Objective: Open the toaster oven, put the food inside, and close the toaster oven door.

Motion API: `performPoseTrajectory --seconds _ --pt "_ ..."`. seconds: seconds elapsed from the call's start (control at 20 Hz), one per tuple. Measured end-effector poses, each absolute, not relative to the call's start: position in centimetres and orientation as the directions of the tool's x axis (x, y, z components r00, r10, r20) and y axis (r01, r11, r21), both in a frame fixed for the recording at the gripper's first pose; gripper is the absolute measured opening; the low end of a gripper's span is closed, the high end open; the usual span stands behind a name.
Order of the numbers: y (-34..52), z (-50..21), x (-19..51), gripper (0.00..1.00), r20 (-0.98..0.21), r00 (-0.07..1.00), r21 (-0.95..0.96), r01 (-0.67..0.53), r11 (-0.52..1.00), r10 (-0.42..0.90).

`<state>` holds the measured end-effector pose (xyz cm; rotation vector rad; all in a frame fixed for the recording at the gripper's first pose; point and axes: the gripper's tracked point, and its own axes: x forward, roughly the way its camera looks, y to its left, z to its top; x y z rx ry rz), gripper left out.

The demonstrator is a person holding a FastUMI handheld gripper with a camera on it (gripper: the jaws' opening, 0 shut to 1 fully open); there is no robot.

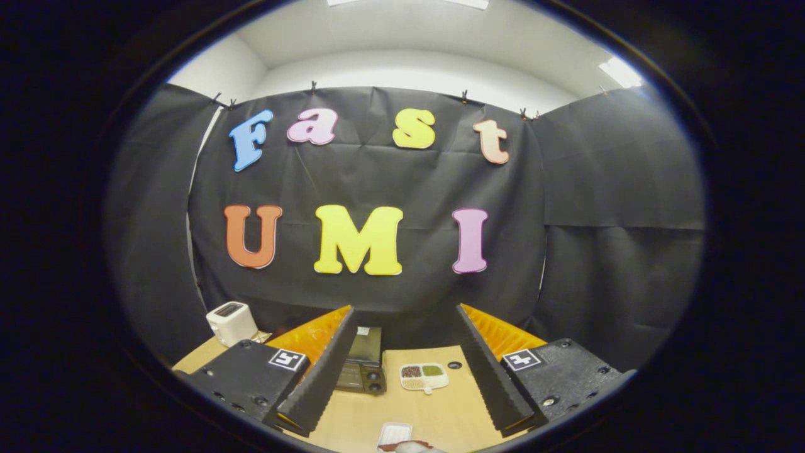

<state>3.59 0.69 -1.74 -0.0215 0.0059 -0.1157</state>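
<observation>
1. Your gripper (402, 371) hovers high above the light wooden tabletop (440, 415), its fingers spread wide and holding nothing.
2. The dark boxy toaster oven (361, 368) sits toward the far edge, beyond and between the fingers, partly hidden behind the left one; its door looks closed, so the opening step seems not yet begun.
3. Next you need to descend toward the door; its handle is too small to make out.
4. A white divided dish of food (424, 376) lies just right of the oven; a small white tray (394, 434) sits at the near edge.
5. A white pop-up toaster (231, 322) stands at the far left corner, well apart.
</observation>
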Motion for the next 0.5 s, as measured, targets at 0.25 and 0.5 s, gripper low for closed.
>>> performPoseTrajectory --seconds 0.25,0.5 --pt "6.2 -4.7 8.7 0.99 -0.015 0.996 -0.009 0.084 0.996 -0.084" --pt "13.6 -11.6 15.7 0.99 -0.108 0.994 0.034 0.012 0.999 -0.008"
